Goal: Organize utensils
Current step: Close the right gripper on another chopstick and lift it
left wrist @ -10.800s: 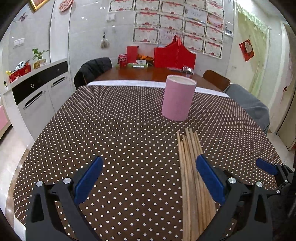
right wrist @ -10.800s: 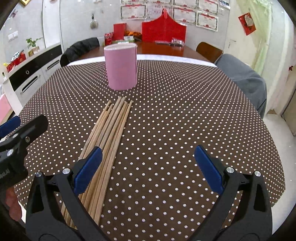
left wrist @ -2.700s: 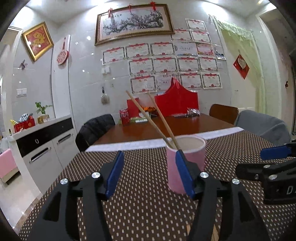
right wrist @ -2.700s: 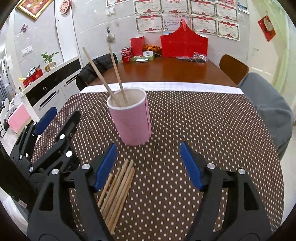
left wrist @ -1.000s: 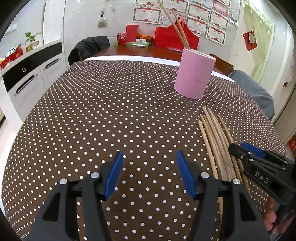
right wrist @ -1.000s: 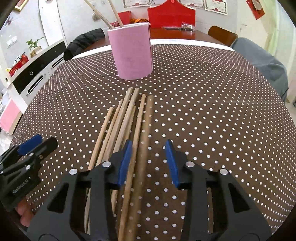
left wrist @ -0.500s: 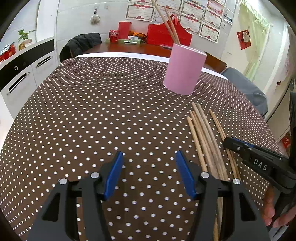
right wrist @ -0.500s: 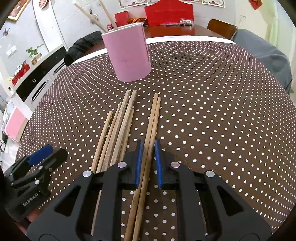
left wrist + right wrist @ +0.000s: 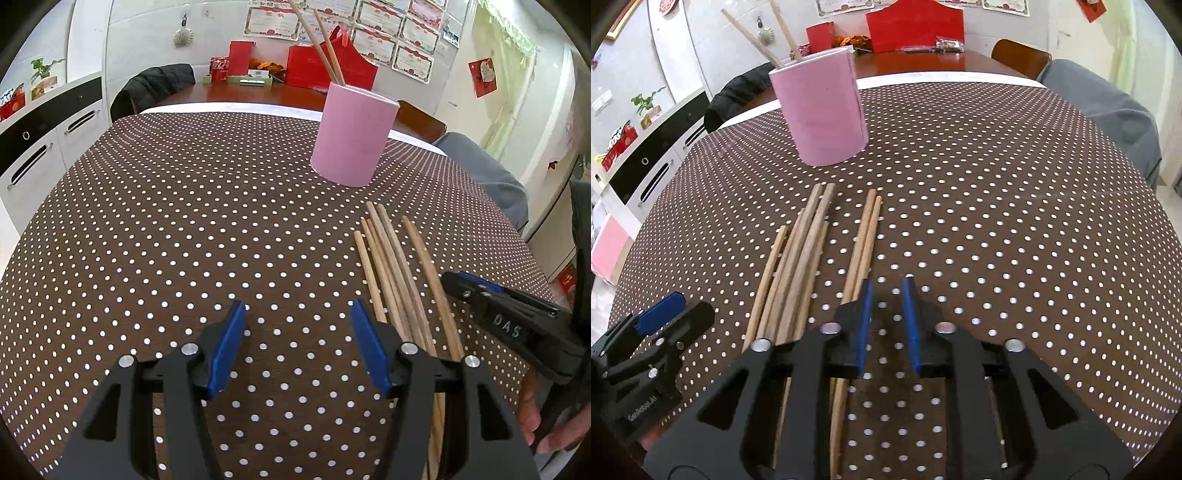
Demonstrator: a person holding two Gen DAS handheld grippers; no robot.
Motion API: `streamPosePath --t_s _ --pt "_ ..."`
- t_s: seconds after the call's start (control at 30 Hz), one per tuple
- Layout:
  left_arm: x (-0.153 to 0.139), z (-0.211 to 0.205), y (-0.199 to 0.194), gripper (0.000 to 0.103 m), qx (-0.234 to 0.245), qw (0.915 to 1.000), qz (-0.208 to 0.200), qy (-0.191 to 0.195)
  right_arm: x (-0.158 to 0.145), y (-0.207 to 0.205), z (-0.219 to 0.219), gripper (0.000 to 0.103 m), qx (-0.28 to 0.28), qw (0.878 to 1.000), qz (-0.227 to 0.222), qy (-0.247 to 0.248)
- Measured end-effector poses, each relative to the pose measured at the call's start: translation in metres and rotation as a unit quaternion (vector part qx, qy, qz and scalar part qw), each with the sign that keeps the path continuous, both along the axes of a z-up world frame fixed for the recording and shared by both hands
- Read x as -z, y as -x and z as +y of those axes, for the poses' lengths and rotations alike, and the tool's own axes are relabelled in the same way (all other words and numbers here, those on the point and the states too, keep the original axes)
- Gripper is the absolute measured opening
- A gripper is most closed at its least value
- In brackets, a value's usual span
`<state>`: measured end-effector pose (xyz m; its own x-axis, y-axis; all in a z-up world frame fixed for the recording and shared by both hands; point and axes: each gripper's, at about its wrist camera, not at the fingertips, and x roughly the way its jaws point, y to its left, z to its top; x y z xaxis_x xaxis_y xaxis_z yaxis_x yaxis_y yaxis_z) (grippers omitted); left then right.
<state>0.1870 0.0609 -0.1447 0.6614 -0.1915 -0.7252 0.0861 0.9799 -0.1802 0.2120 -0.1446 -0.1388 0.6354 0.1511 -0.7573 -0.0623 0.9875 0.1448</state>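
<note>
Table with brown polka-dot cloth (image 9: 155, 229). Pink cylindrical holder (image 9: 822, 110) stands upright toward the far edge of the cloth, two chopsticks (image 9: 753, 35) leaning out of its top.

Loose chopsticks lie on the cloth between the holder and the near edge, tips pointing at the holder. Two groups: a bundle of five or so (image 9: 798, 258) on the left, sticks touching and partly overlapping; a pair (image 9: 866, 236) just beside it to the right, the two touching each other, apart from the bundle.

Right gripper (image 9: 886, 321): jaws parted by a narrow gap and have just been opening. Only dotted cloth shows between the blue pads. The pair of chopsticks runs under the left finger (image 9: 864, 325), just outside the gap; nothing gripped.

Left gripper (image 9: 297, 343): jaws released, standing wider, over bare cloth to the left of the loose chopsticks. Nothing between its pads. In its view the bundle passes behind its right finger (image 9: 369, 347).

A hand (image 9: 543, 417) shows at the lower right of the left view, gripping the right gripper's handle.
</note>
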Motion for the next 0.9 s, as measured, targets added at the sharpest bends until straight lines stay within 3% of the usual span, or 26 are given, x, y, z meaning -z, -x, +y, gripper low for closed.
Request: streamPosePath --t_s 0.03,0.07,0.1,0.43,0.6,0.63,0.67,0.7,0.73,0.8,0.9 --pt "0.0 0.0 0.0 0.059 0.0 1.0 0.0 0.001 -0.001 0.0 0.003 0.035 -0.005 1.0 0.002 -0.003" --pt "-0.001 0.0 0.001 0.059 0.0 1.0 -0.001 0.001 -0.002 0.0 0.005 0.051 -0.009 1.0 0.004 -0.008" --pt "-0.001 0.0 0.001 0.059 -0.001 1.0 -0.001 0.001 -0.003 0.0 0.006 0.055 -0.008 1.0 0.007 -0.014" --pt "0.003 0.005 0.002 0.059 -0.013 0.9999 0.004 0.006 0.0 -0.001 0.016 0.055 -0.007 1.0 -0.002 0.022" --pt "0.002 0.005 0.002 0.06 -0.013 0.9999 0.006 0.009 0.003 -0.002 0.037 0.056 -0.02 0.997 -0.007 0.078" --pt "0.001 0.005 0.002 0.06 -0.012 0.9998 0.006 0.011 0.003 -0.002 0.037 0.054 -0.021 0.997 -0.007 0.078" --pt "0.0 0.005 0.002 0.06 -0.012 0.9998 0.004 0.013 0.003 -0.002 0.036 0.044 -0.029 0.997 -0.008 0.069" --pt "-0.001 0.005 0.003 0.06 -0.013 0.9998 0.003 0.014 0.003 -0.001 0.036 0.023 -0.036 0.997 -0.01 0.069" --pt "-0.002 0.004 0.003 0.06 -0.012 0.9998 0.002 0.016 0.003 -0.001 0.033 0.014 -0.039 0.997 -0.012 0.067" --pt "-0.005 0.001 0.003 0.059 -0.007 0.9997 0.001 0.022 0.004 -0.002 0.022 0.006 -0.034 0.999 -0.01 0.035" --pt "-0.009 -0.008 0.004 0.059 0.007 0.9996 -0.003 0.029 0.006 0.002 0.009 0.006 -0.029 0.999 -0.013 0.003"
